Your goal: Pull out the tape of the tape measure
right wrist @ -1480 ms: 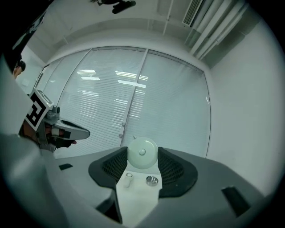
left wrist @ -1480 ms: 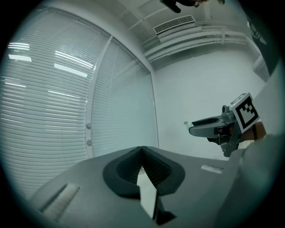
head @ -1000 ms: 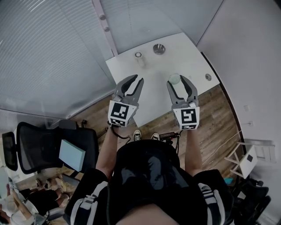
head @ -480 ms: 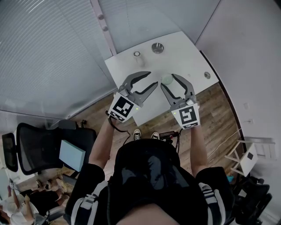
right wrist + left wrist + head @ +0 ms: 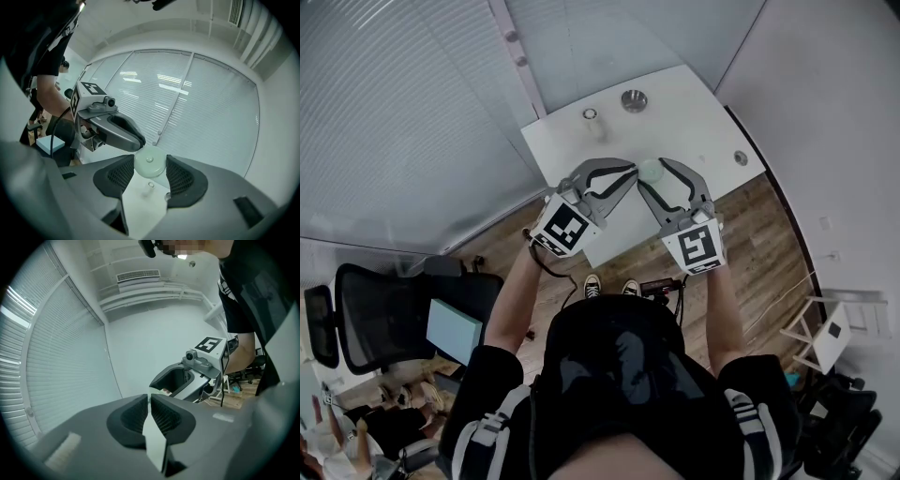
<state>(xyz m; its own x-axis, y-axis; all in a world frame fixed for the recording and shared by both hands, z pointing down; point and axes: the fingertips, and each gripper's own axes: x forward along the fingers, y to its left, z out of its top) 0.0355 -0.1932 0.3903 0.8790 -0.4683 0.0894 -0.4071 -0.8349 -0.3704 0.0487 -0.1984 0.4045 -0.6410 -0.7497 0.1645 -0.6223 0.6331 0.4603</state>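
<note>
Your left gripper [image 5: 632, 172] has its jaws closing to a slit, tips at the one round tape measure [image 5: 149, 161]; your right gripper [image 5: 653, 175] clamps it in its jaws above the white tabletop [image 5: 694, 117]; farther off lie three small things: a cylinder [image 5: 591, 114], a metal dish [image 5: 634, 99], a disc [image 5: 740, 157] at right.

The tape measure [image 5: 650, 170] is mostly hidden by the right gripper's [image 5: 652, 174] jaws in the head view. Whether anything lies between the left gripper's [image 5: 149, 398] closing jaws is unclear. The small things [image 5: 633, 99] on the table [image 5: 694, 117] are too tiny to name.
</note>
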